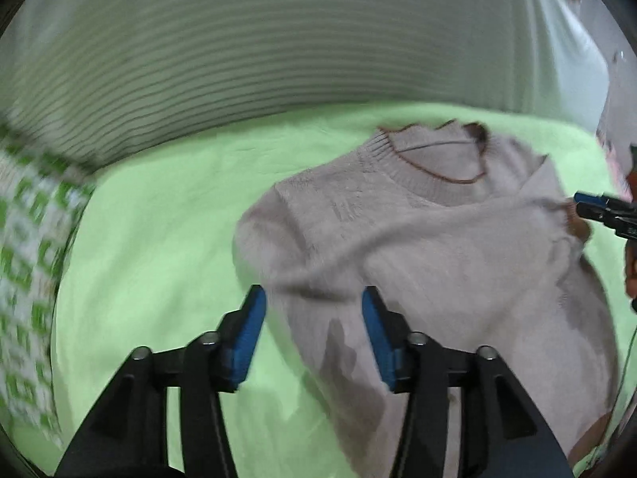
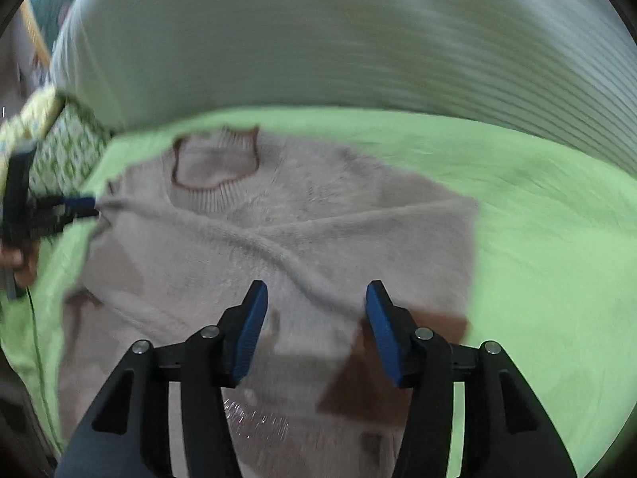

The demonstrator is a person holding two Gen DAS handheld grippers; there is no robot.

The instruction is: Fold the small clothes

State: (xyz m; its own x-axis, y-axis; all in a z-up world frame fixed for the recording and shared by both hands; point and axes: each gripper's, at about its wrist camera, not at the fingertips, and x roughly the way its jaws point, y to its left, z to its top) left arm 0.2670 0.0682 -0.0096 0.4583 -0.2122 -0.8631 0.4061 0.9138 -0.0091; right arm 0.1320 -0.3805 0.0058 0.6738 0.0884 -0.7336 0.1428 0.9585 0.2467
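A small beige knit sweater (image 1: 446,255) with a brown-trimmed collar (image 1: 442,159) lies on a light green blanket (image 1: 159,247); both sleeves are folded across its front. It also shows in the right wrist view (image 2: 278,239), collar (image 2: 217,163) at the far side. My left gripper (image 1: 313,334) is open and empty over the sweater's left shoulder edge. My right gripper (image 2: 316,326) is open and empty above the sweater's lower middle, near a brown cuff (image 2: 438,324). Each gripper appears in the other's view, at the sweater's edge: the right gripper (image 1: 597,209) and the left gripper (image 2: 79,207).
A large grey-striped cushion (image 1: 239,59) rises behind the blanket and shows in the right wrist view (image 2: 358,40). A green-and-white patterned cloth (image 1: 28,263) lies at the left; it shows again in the right wrist view (image 2: 67,147).
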